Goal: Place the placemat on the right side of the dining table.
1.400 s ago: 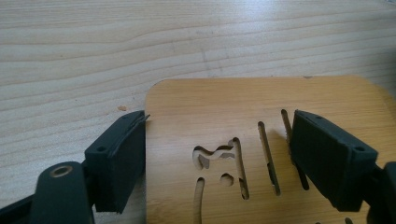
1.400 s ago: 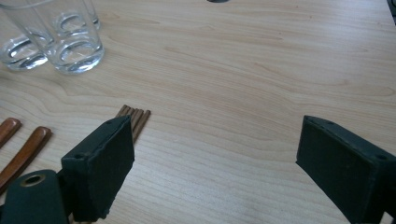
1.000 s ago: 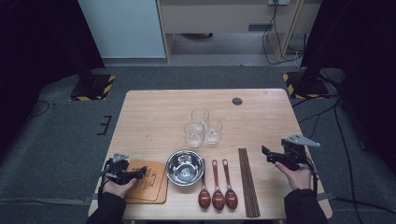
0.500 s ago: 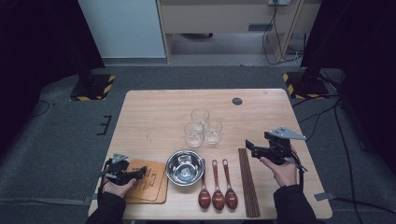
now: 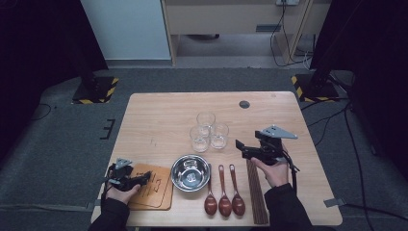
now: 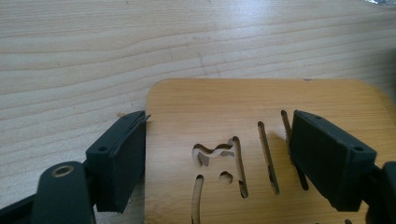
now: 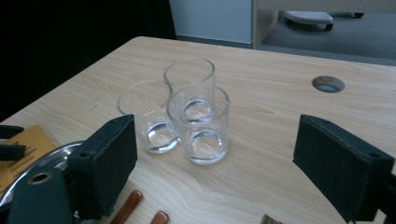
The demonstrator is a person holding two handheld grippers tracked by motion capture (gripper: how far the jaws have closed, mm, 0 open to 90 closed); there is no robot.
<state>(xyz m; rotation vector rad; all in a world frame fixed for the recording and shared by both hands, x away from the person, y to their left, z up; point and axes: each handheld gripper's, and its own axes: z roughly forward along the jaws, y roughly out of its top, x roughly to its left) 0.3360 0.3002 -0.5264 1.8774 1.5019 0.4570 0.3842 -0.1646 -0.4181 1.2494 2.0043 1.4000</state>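
Observation:
Three clear glasses (image 5: 206, 120) stand together mid-table; in the right gripper view the nearest glass (image 7: 200, 123) sits just ahead, between the lines of the jaws. My right gripper (image 5: 242, 149) (image 7: 217, 135) is open wide, a little to the right of the glasses and above the table, holding nothing. My left gripper (image 5: 143, 179) (image 6: 219, 128) lies low over a slotted wooden board (image 5: 156, 185) (image 6: 261, 107) at the front left. Its jaws stand partly apart, one at the board's left edge and one above its surface, pinching nothing.
A steel bowl (image 5: 190, 172) sits front centre, with three brown spoons (image 5: 223, 192) and a bundle of dark chopsticks (image 5: 257, 192) to its right. The wooden table (image 5: 159, 115) has a round cable hole (image 5: 244, 104) at the back. Dark floor surrounds it.
My right gripper has moved left and slightly up, from the table's right edge toward the glasses. The left gripper has stayed on the board.

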